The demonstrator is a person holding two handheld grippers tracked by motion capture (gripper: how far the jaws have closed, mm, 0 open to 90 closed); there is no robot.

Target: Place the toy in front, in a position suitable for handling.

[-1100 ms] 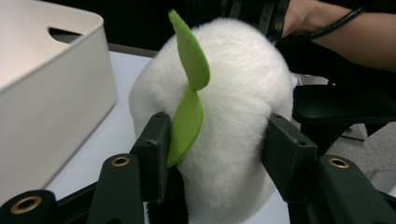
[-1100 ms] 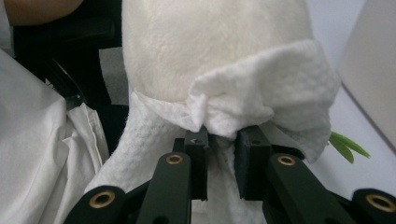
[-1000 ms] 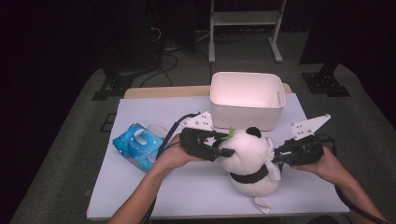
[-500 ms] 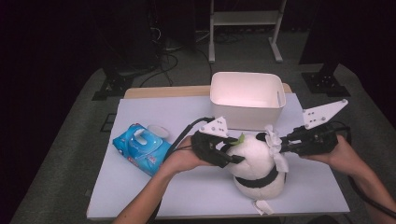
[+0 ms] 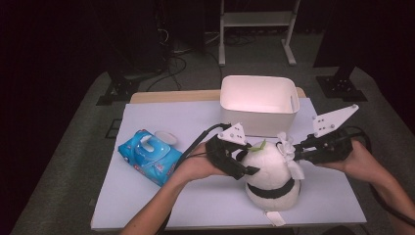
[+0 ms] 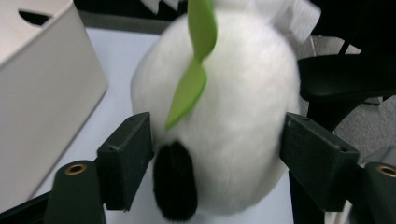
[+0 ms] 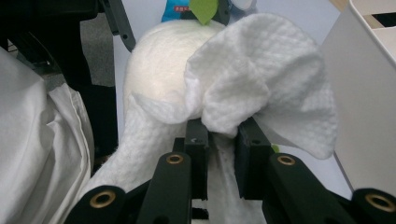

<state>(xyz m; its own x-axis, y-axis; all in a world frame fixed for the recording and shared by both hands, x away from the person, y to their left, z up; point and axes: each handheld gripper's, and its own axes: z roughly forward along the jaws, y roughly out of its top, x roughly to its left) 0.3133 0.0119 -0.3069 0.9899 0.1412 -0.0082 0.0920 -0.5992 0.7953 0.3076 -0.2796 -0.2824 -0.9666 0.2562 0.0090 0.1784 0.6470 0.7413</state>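
Near the counter's [image 5: 147,205] front edge stood the panda plush [image 5: 270,176]. Since a second earlier, the right hand-held gripper [image 5: 296,152] had risen, clamping a white wipe [image 7: 261,100]. The left hand-held gripper [image 6: 217,154] had just been opening, its jaws flanking the plush's head. Behind them the white bin [image 5: 258,103] looked empty.

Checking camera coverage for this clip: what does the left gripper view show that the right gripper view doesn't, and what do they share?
Left gripper view alone: the plush's black fuzzy ear patch and the left tongs standing on either side of the toy; their jaws have just been opening.

Right gripper view alone: the white textured wet wipe pinched in the right tongs, and the blue wipes pack behind.

Both share: the round white plush toy, its green felt leaf, the white plastic bin and the pale table top.
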